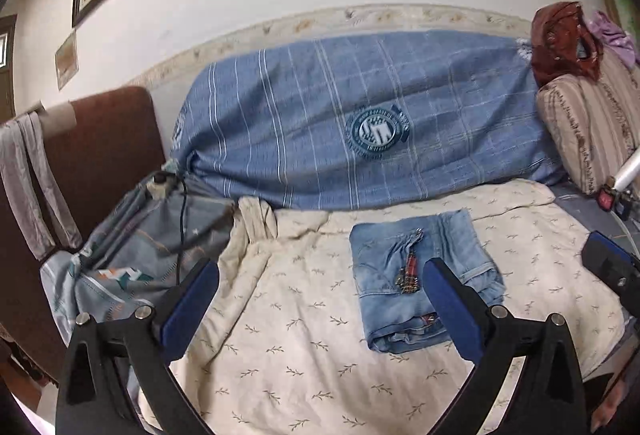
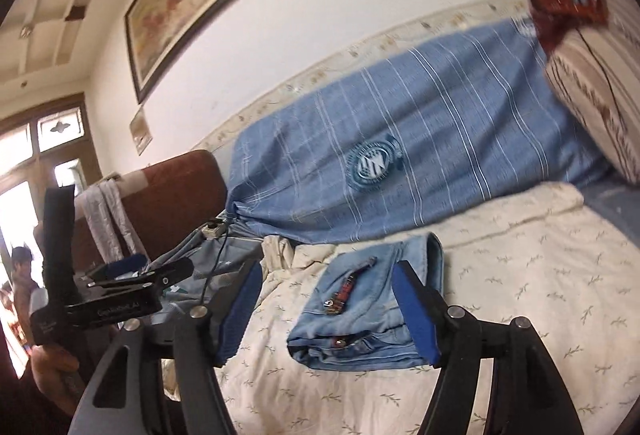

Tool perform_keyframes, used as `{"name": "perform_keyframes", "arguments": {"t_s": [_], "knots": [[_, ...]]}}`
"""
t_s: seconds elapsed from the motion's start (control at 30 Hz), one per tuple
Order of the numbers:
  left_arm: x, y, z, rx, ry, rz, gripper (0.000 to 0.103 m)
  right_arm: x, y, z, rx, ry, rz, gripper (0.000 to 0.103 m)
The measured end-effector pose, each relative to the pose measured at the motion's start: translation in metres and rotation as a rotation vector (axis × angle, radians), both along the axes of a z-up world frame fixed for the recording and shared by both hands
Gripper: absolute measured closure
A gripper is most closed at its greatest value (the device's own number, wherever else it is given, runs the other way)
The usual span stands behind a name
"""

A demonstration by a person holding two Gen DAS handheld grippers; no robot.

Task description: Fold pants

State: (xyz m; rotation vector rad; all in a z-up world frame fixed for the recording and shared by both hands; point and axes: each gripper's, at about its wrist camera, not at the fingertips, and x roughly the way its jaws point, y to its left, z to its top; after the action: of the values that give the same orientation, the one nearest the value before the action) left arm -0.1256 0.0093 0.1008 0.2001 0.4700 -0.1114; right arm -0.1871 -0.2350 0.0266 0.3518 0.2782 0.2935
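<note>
Light-blue jeans [image 1: 384,315] lie folded into a small rectangle on a cream leaf-print sheet [image 1: 280,347], a red plaid strap [image 1: 410,269] resting on top. My left gripper [image 1: 320,267] hovers above the sheet, open wide with nothing between its blue pads; its right finger overlaps the jeans' edge in the picture. From the right wrist, the same jeans [image 2: 372,319] sit just beyond my right gripper [image 2: 327,269], which is open and holds nothing. The left gripper [image 2: 120,299] shows at the left in a hand [image 2: 52,371].
A large blue plaid-covered cushion [image 1: 340,115] runs along the wall behind the sheet. A striped pillow [image 1: 588,131] with red cloth is at the right. At the left are a brown padded board [image 1: 104,147], a power strip with a black cable [image 1: 160,187], and rumpled grey-blue bedding [image 1: 132,243].
</note>
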Motion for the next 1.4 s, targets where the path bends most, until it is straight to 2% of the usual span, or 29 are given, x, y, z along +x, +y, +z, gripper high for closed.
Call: {"name": "perform_keyframes", "arguments": {"t_s": [0.17,0.53,0.7,1.4], "knots": [[-0.021,-0.001,0.020,-0.010,-0.027,-0.023,0.000,-0.027,0.025,0.026,-0.093,-0.045,-0.011,0.029],[-0.052,0.013,0.047,-0.047,-0.084,0.009,0.000,-0.062,0.047,0.058,-0.156,-0.075,-0.051,0.025],[-0.053,0.019,0.046,-0.063,-0.080,0.014,0.000,-0.062,0.052,0.056,-0.171,-0.059,-0.044,0.025],[-0.025,0.044,0.013,-0.091,0.045,0.069,0.000,-0.037,0.075,0.032,-0.228,0.021,0.011,0.025]]}}
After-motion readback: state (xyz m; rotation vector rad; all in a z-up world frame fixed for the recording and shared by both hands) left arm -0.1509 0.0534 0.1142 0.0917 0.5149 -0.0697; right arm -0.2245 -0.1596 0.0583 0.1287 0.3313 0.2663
